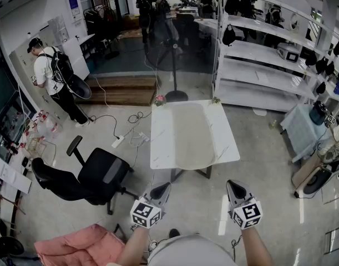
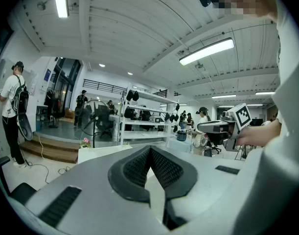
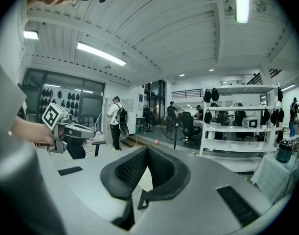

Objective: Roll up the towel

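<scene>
Black ribbed pads meet tip to tip on both tools: the left gripper (image 1: 161, 189) and the right gripper (image 1: 232, 185) are closed on nothing, held nearly level and side by side in front of the person's waist. Ahead of both tips, and well apart from them, stands the white counter (image 1: 163, 146). The pale towel (image 1: 195, 134) lies spread flat on it, its rounded near end reaching the edge closest to the grippers.

Rolling looks not yet begun; the step in hand appears to be the approach. Done well, it would mean closing the gap squarely and parting both pairs of jaws before arrival. Each gripper would then take the towel's near edge evenly, so the first turn starts straight rather than skewed.

Only the head view lays out the whole towel and shows a black office chair (image 1: 97, 176) off to the left gripper's side. The gripper views skim level over the counter, where the towel is hard to make out. They do show each gripper's neighbour with its marker cube, and the white shelving (image 3: 237, 126) beyond.
</scene>
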`<state>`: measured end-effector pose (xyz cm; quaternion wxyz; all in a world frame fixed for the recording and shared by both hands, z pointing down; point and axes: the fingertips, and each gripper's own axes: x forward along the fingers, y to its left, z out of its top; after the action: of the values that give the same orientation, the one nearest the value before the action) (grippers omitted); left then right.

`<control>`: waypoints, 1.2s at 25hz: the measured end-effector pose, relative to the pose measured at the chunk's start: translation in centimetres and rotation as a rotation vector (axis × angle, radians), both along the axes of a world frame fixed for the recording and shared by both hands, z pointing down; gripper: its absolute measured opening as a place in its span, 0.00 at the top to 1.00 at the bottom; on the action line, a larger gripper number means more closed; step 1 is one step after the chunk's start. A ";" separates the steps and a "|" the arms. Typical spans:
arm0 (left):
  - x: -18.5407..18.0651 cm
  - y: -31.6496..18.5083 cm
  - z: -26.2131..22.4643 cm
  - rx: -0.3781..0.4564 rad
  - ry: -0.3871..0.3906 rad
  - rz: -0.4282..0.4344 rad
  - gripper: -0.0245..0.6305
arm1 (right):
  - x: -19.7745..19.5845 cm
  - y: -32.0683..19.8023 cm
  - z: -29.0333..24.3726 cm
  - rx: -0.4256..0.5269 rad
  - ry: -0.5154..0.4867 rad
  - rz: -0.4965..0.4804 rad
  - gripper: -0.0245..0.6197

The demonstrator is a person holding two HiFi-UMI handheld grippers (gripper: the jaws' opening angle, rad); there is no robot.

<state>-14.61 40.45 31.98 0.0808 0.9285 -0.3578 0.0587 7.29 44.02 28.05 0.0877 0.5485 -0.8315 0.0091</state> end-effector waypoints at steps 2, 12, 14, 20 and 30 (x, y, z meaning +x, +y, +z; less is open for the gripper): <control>-0.2 0.0 -0.1 -0.001 0.000 0.002 0.94 | -0.3 0.1 -0.1 0.000 -0.005 -0.001 0.95; -0.4 -0.2 -0.1 -0.011 -0.001 0.010 0.94 | -1.2 0.0 0.1 -0.006 -0.039 -0.012 0.95; -0.3 -0.2 -0.2 -0.013 -0.001 0.009 0.94 | -1.2 0.0 0.0 -0.003 -0.035 -0.009 0.95; -0.3 0.0 0.0 -0.021 0.000 0.021 0.94 | -1.1 0.1 0.0 0.000 -0.035 -0.008 0.94; -1.3 -0.3 0.7 -0.042 0.010 0.028 0.85 | -2.0 0.0 0.7 -0.025 -0.032 0.000 0.86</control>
<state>-15.94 40.18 32.67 0.1011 0.9317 -0.3432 0.0625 5.25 44.04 28.77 0.0812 0.5473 -0.8325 0.0285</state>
